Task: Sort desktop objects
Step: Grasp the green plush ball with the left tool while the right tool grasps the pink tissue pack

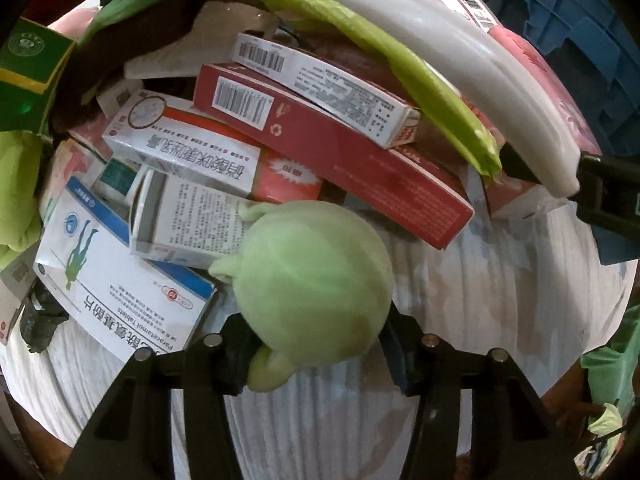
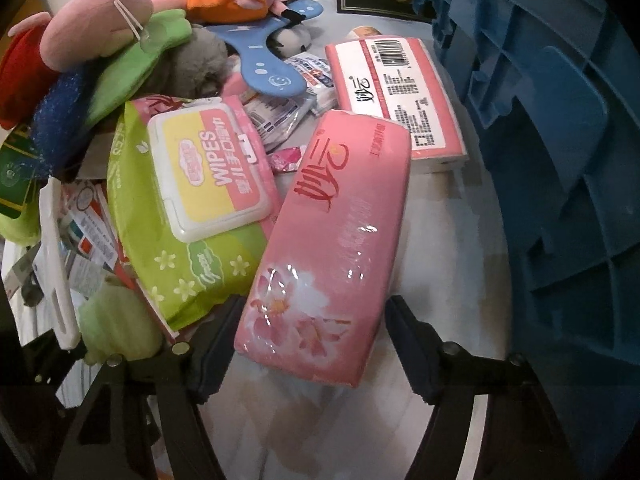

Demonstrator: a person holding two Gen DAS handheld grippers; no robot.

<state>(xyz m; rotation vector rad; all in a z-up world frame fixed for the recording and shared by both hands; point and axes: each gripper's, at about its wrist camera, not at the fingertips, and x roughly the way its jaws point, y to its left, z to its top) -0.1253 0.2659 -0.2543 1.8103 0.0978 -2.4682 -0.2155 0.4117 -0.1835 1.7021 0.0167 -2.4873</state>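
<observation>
In the left wrist view a pale green round plush toy [image 1: 320, 280] with small stubby limbs sits between the fingers of my left gripper [image 1: 316, 344]. Both pads touch its sides, so the gripper is shut on it. It rests on the white striped cloth [image 1: 480, 320] in front of a heap of medicine boxes [image 1: 340, 152]. In the right wrist view a long pink tissue pack [image 2: 328, 248] with a flower print lies lengthwise between the fingers of my right gripper [image 2: 312, 332]. The pads meet its two long edges near its front end.
A blue plastic crate [image 2: 560, 160] fills the right side. A green wipes pack [image 2: 200, 200], a second pink tissue pack [image 2: 400, 92], plush toys [image 2: 100, 28] and a blue flat toy [image 2: 272, 68] crowd the left and back. A white curved plastic piece [image 1: 460, 52] lies over the boxes.
</observation>
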